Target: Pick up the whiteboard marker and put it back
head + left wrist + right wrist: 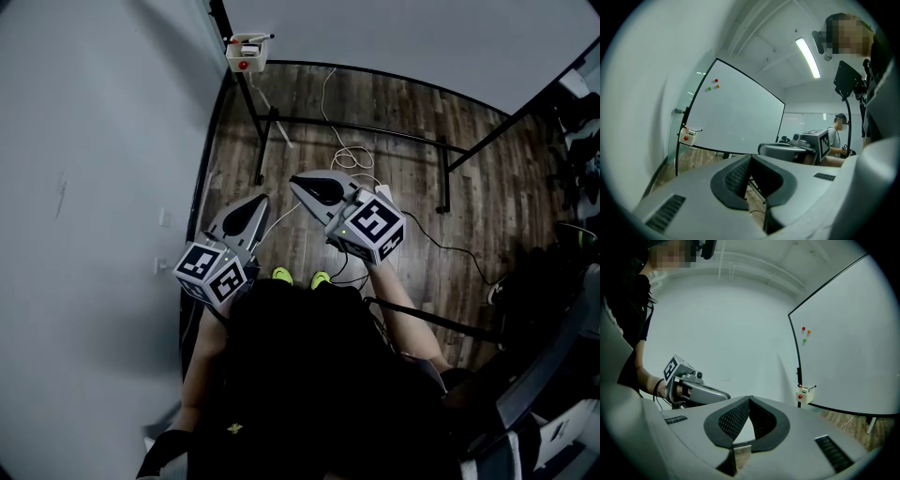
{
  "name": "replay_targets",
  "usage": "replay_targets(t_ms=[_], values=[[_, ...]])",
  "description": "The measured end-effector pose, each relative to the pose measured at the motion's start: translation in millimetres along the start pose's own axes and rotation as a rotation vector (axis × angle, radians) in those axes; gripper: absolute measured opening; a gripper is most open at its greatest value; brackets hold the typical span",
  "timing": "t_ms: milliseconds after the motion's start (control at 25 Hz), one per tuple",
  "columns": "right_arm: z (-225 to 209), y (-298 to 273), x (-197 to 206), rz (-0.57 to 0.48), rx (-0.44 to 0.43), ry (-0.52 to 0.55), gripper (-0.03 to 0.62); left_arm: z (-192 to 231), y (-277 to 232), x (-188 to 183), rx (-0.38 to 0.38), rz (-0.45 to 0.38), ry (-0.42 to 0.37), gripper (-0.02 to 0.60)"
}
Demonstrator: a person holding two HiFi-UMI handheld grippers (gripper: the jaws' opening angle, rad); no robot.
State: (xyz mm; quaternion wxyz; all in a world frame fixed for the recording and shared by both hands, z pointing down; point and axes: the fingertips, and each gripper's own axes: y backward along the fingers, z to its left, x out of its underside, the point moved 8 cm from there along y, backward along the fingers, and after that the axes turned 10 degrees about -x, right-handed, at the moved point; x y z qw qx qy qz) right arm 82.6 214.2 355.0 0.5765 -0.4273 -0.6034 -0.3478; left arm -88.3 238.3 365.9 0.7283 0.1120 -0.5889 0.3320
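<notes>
Grey wall (84,206) fills your left side and runs down to a wood-plank floor (403,178). Just right of that wall you hold the left gripper (248,211) low in front of you, with its marker cube nearest your body. In the left gripper view its two pads meet at the tips, so it is closed and grips nothing. Ahead of it and well apart, a small cream holder box (246,56) with a red dot on its front sits at the lower left corner of the whiteboard (403,37). The whiteboard marker (255,37) lies across the top of that box, with one end sticking out past its right edge. Neither gripper touches it. Right of the left gripper, and close beside it, you hold the right gripper (302,185), angled up and to the left in the head view. In its own view the ribbed pads are pressed together at the tips with nothing caught between them, so it too is closed and empty. Your yellow-green shoes (300,277) show on the planks between the two grippers. A pale cable (349,155) curls on the floor under the board's black stand (272,122). Red, orange and green magnets (805,333) cluster high on the board, which stretches away to your right.
</notes>
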Motion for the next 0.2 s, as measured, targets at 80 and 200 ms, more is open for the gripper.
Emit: replay_targets(t_ms=[80, 200], values=[[0.1, 0.0, -0.3, -0.001, 0.0, 0.001, -0.006, 0.6, -0.6, -0.3, 0.001, -0.001, 0.001, 0.032], [1.0, -0.1, 0.4, 0.001, -0.001, 0.0, -0.006, 0.3, -0.7, 0.2, 0.004, -0.001, 0.007, 0.032]])
